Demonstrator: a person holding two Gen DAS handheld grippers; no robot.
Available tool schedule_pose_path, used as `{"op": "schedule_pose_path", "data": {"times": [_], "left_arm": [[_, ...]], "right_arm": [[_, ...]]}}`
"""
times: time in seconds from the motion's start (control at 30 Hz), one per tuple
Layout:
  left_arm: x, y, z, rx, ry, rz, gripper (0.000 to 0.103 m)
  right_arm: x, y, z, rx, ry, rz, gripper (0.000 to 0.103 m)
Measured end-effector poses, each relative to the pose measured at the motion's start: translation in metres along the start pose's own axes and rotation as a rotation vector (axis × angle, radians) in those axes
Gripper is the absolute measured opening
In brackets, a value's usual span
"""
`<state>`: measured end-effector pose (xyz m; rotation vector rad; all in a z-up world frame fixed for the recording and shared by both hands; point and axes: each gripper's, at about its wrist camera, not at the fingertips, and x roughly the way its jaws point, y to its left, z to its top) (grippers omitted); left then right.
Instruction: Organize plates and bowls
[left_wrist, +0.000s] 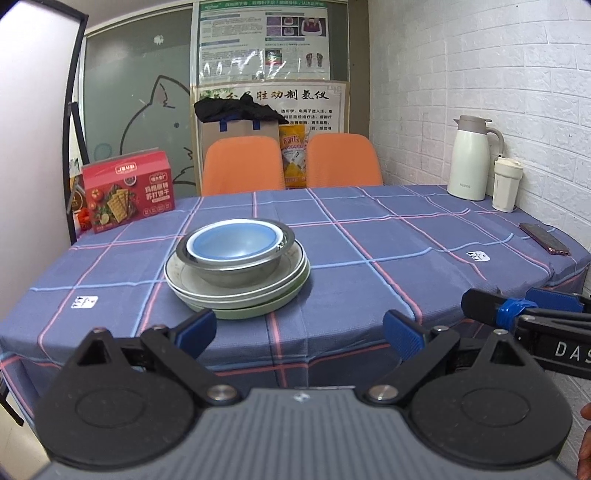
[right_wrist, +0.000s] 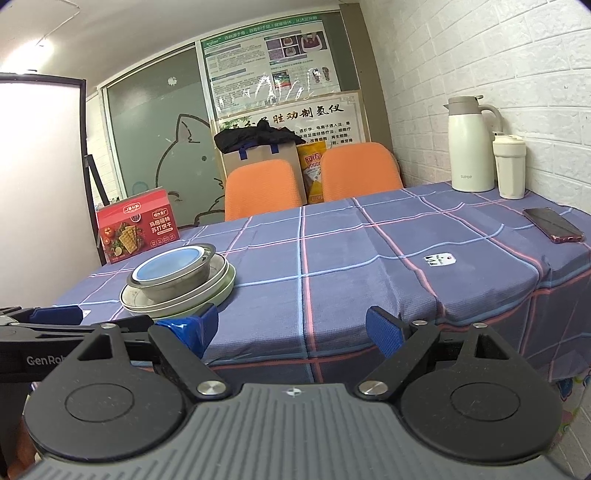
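- Tabletop (left_wrist: 369, 236), checked blue cloth: dish stack sits near the front edge, toward the left.
- Stack, bottom up: green plate (left_wrist: 280, 303), two pale plates (left_wrist: 295, 269), steel bowl (left_wrist: 236, 271), blue bowl (left_wrist: 231, 245) nested inside.
- Left gripper (left_wrist: 299, 330): jaws spread wide, empty, just short of the front edge, facing the stack.
- Right gripper (right_wrist: 291, 325): jaws likewise apart, nothing held, right of the stack.
- Red cracker box (left_wrist: 127, 190) at the far-left corner.

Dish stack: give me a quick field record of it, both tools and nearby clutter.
stack: blue bowl inside metal bowl, on nested plates
location: checked tablecloth, near front edge
left tool: open, empty, short of stack
right tool: open, empty
clutter: cracker box, thermos, cup, phone
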<state>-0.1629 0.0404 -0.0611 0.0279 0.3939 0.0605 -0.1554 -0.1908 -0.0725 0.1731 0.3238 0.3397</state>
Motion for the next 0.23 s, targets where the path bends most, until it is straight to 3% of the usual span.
{"op": "schedule_pose_path", "data": {"times": [0.23], "left_arm": [[-0.0012, 0.0075, 0.0001, -0.041, -0.016, -0.009, 0.096]], "right_arm": [[0.0006, -0.0002, 0.0000, 0.000, 0.005, 0.012, 0.074]]}}
